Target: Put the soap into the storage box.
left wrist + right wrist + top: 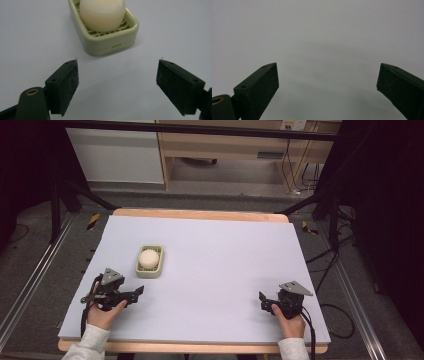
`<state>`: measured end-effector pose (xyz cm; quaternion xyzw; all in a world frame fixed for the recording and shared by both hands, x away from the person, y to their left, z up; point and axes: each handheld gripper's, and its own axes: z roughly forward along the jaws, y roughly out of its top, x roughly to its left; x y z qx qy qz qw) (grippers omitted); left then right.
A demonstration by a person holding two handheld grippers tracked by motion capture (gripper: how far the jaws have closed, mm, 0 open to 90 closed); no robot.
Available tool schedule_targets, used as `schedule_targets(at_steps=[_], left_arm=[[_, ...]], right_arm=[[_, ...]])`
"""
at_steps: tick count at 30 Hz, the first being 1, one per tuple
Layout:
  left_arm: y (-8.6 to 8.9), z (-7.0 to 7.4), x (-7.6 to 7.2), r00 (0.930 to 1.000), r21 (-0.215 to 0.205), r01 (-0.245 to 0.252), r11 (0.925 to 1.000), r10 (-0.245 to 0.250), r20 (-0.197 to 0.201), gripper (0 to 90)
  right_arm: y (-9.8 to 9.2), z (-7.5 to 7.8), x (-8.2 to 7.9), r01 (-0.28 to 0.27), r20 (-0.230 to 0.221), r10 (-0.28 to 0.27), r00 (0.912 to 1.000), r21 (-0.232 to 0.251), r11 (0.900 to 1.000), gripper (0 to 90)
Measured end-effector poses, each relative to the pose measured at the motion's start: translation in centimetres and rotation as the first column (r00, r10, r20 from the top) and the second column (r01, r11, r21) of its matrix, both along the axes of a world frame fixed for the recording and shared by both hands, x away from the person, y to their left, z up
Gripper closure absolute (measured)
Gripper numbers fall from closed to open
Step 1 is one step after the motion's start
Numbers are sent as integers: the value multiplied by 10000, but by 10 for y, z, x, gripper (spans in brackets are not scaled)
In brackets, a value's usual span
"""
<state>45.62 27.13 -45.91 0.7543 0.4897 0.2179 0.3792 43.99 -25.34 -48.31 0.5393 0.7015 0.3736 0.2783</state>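
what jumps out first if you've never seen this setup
A pale round soap sitting in a light green soap dish, alone on the lavender table, left of centre. Near the front edge, the left gripper and right gripper flank it, both open.

A pale lavender mat (225, 270) covers nearly the whole wooden tabletop (200, 214), whose light edge shows along the far side and along the near one. Beyond the table stands a light wooden desk (225, 145), with a white panel (117, 155) to its left. Black stand legs (65, 195) slant down to the grey floor (40, 250) on both sides, and metal rails (30, 285) run along the floor past the table. Loose black cables (325, 265) trail on the right, with yellow-and-black tape marks (93, 221) near the table's far corners.
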Motion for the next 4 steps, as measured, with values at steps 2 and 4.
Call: schedule_targets(at_steps=[2, 4], left_arm=[[9, -4, -3, 9999, 10, -134, 9999, 134, -97, 181], [12, -4, -4, 9997, 14, -205, 9998, 205, -99, 182]], right_arm=[[0, 0, 0, -10, -32, 10, 10000, 8, 10000, 45], [-1, 0, -1, 14, -43, -14, 10000, 25, 10000, 45]])
